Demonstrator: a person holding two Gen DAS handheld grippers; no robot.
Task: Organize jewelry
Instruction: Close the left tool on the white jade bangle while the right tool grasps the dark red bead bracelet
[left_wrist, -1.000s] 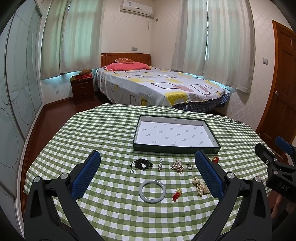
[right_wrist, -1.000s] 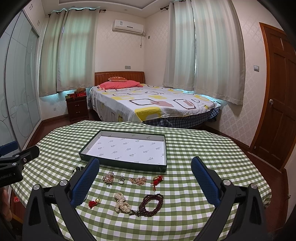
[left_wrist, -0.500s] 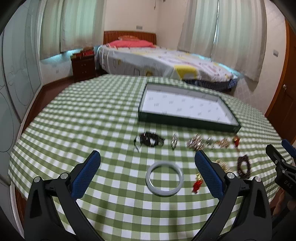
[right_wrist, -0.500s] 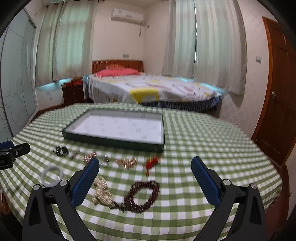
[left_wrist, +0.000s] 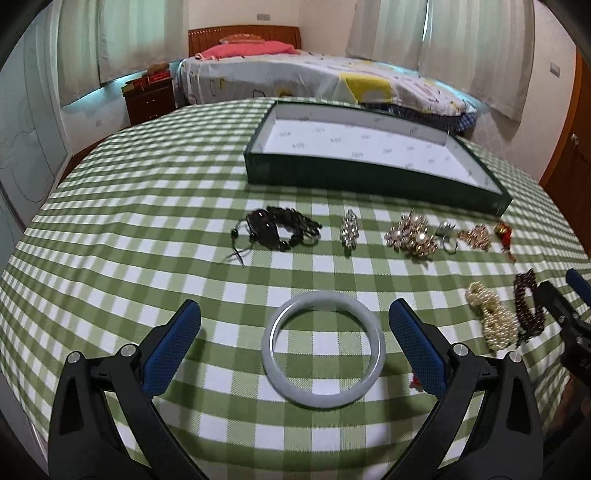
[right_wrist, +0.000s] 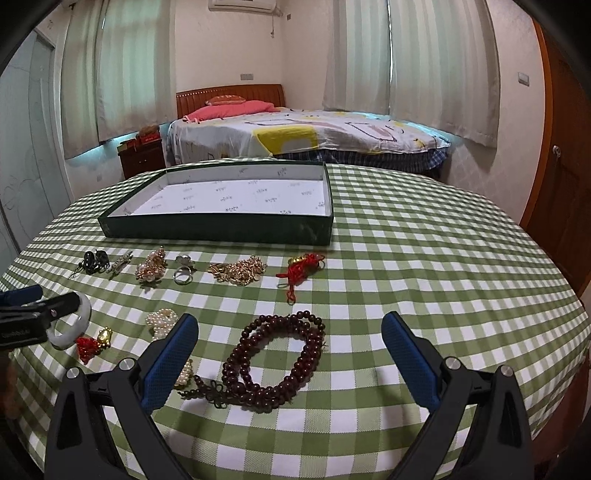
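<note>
We read both hands as at the approach stage; nothing is gripped yet. Left gripper (left_wrist: 294, 332): fingers wide apart, straddling the pale bangle (left_wrist: 323, 349), which lies flat on the surface (left_wrist: 129, 229). Right gripper (right_wrist: 290, 336): fingers likewise spread, hanging over the dark red bead bracelet (right_wrist: 277, 360). Beyond these, a row of smaller pieces: black bracelet (left_wrist: 277, 230), crystal brooch (left_wrist: 349, 230), pearl cluster (right_wrist: 150, 268), ring (right_wrist: 183, 275), gold chain (right_wrist: 238, 272), red charm (right_wrist: 301, 269). Farthest, the green tray (right_wrist: 221, 230) holds nothing. Next, we judge: lower, close across the bangle's rim, carry it to the tray.
</note>
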